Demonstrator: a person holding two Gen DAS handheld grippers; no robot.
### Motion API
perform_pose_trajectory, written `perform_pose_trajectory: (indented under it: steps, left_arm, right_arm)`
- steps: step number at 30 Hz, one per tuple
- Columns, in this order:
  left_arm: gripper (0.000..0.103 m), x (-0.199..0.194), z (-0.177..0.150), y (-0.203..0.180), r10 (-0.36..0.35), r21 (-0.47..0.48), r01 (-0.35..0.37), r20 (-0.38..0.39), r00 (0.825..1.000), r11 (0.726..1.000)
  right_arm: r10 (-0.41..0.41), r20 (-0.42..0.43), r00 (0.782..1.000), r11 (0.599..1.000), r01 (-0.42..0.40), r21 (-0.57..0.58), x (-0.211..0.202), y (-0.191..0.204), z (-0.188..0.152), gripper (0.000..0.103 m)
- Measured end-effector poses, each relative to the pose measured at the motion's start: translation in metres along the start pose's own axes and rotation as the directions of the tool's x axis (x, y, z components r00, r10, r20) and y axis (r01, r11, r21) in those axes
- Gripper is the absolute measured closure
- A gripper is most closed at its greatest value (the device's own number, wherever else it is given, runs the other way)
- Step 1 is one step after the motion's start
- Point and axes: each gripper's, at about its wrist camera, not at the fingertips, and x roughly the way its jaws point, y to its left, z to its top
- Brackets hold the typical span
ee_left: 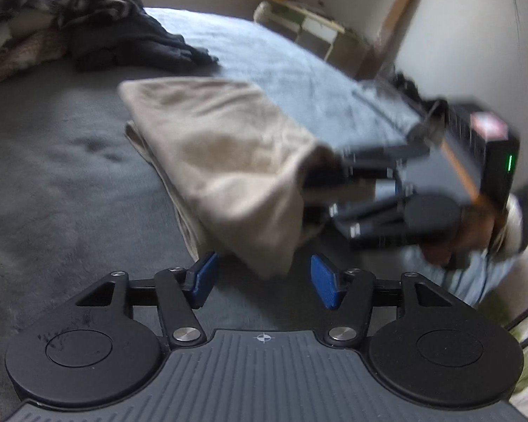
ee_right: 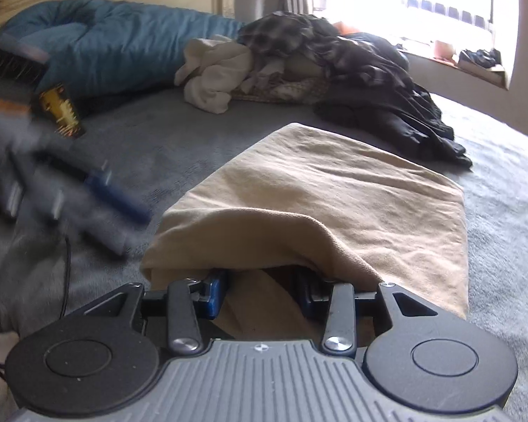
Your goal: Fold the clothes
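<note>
Cloth [ee_right: 320, 190], tan, part-folded on bed [ee_right: 179, 140], long axis running away from right gripper [ee_right: 260, 293]; its spread fingers tucked under near fold, pinching nothing certain. Left gripper [ee_left: 262, 281] just beside near corner, fingers spread, empty. Pile [ee_right: 352, 70] beyond.

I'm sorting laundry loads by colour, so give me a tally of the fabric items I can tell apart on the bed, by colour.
Tan: 1, the folded tan garment with the right gripper tucked under its raised edge.
White: 1, the crumpled white cloth.
Plaid grey: 1, the plaid garment.
Black: 1, the black garment.
Blue: 1, the blue comforter.
Total: 5; the heap may hide more.
</note>
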Motion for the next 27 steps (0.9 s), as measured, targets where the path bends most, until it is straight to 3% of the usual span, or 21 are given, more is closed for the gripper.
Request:
perform_pose_trajectory:
  steps: [3, 8, 11, 15, 20, 27]
  left_arm:
    - [0.045, 0.016, -0.006, -0.011, 0.114, 0.015, -0.114, 0.014, 0.993, 0.993]
    - [0.045, 0.017, -0.002, -0.010, 0.145, -0.061, -0.141, 0.067, 0.987, 0.988]
    - [0.045, 0.012, -0.002, -0.014, 0.138, -0.070, -0.132, 0.099, 0.985, 0.989]
    - [0.045, 0.021, 0.001, -0.012, 0.211, -0.116, -0.200, 0.094, 0.973, 0.973]
    - [0.045, 0.022, 0.002, -0.008, 0.271, -0.178, -0.250, 0.107, 0.957, 0.952]
    - [0.045, 0.019, -0.001, -0.002, 0.284, -0.211, -0.258, 0.104, 0.953, 0.943]
  right_arm:
    - [-0.005, -0.006, 1.000, 1.000, 0.005, 0.008, 0.000, 0.001, 0.000, 0.061]
    - [-0.029, 0.002, 1.000, 1.000, 0.029, -0.011, -0.004, 0.005, -0.001, 0.061]
    - [-0.073, 0.045, 0.996, 0.993, 0.077, -0.089, -0.007, 0.013, -0.002, 0.061]
    - [-0.129, 0.075, 0.989, 0.959, 0.144, -0.246, 0.001, 0.028, -0.012, 0.060]
    - [-0.115, 0.089, 0.989, 0.944, 0.136, -0.300, -0.007, 0.033, -0.016, 0.056]
    - [-0.042, 0.096, 0.995, 0.930, 0.074, -0.360, -0.048, 0.027, -0.029, 0.053]
